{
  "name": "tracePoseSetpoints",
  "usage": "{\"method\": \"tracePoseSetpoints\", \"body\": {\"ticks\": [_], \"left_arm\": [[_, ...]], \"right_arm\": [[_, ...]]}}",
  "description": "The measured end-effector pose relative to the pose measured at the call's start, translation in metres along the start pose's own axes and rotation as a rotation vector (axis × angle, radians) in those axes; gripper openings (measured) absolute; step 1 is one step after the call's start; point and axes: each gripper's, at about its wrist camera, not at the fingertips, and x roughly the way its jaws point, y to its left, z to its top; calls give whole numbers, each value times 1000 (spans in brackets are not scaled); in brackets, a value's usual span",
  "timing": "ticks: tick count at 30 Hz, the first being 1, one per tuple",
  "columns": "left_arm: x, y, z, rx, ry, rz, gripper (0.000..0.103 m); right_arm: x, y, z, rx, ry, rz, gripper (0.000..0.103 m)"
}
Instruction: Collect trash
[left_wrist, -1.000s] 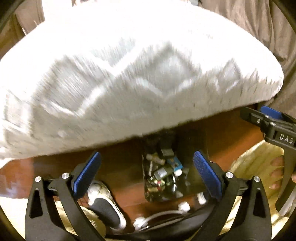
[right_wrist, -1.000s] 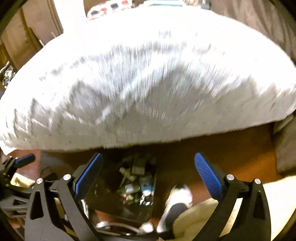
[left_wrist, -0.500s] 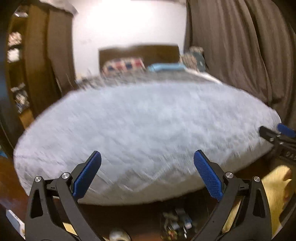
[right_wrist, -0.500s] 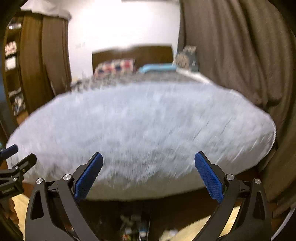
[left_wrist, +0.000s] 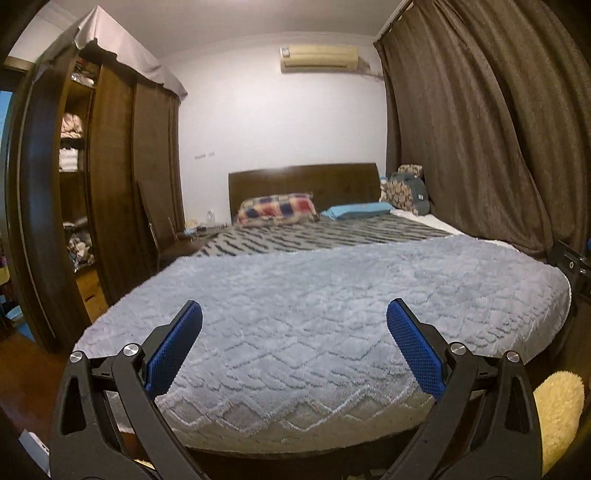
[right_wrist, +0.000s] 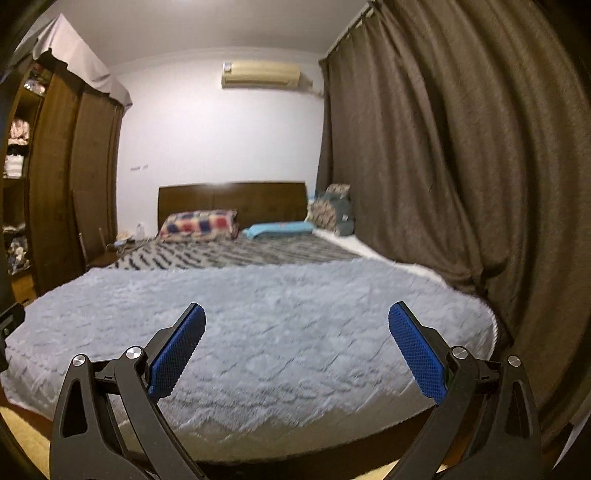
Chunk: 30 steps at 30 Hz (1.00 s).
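My left gripper (left_wrist: 294, 328) has its 2 blue-padded fingers (left_wrist: 173, 347) spread wide, nothing between them. My right gripper (right_wrist: 296, 330) is the same: fingers (right_wrist: 177, 349) wide apart, empty. Both cameras look level across a bed (left_wrist: 332, 314), both grippers held over its foot end.

No trash shows in either view; I cannot tell where it is from here.

The near half of the bed is covered by a pale grey fluffy blanket (right_wrist: 258, 325) with a raised zigzag texture. Behind it lies a black-and-white striped cover (left_wrist: 314, 236). At the head sit a checked red-blue pillow (left_wrist: 277, 208) and, to its right, a flat blue pillow (left_wrist: 356, 210), both against a dark wooden headboard (left_wrist: 303, 181). A patterned cushion pile (right_wrist: 332, 210) is in the far right corner next to the brown curtain (right_wrist: 461, 166).

A dark wooden wardrobe (left_wrist: 110, 166) stands on the left, open shelves holding folded clothes. An air conditioner (left_wrist: 319, 59) hangs on the white wall above the headboard. In the left view, a yellow fluffy rug (left_wrist: 557, 410) shows at bottom right, and part of the other gripper pokes in at the right edge.
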Motion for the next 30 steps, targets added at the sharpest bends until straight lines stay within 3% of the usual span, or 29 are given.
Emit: {"method": "tracePoseSetpoints", "body": {"ticks": [6,30], "left_arm": [[-8,5,5,-12,-29,15,95],[-12,8,3,-19,-28,28,95]], "right_arm": [[-11,0,5,1,-38,-4,100],[-3,-4,1,20,-9,5,100]]}}
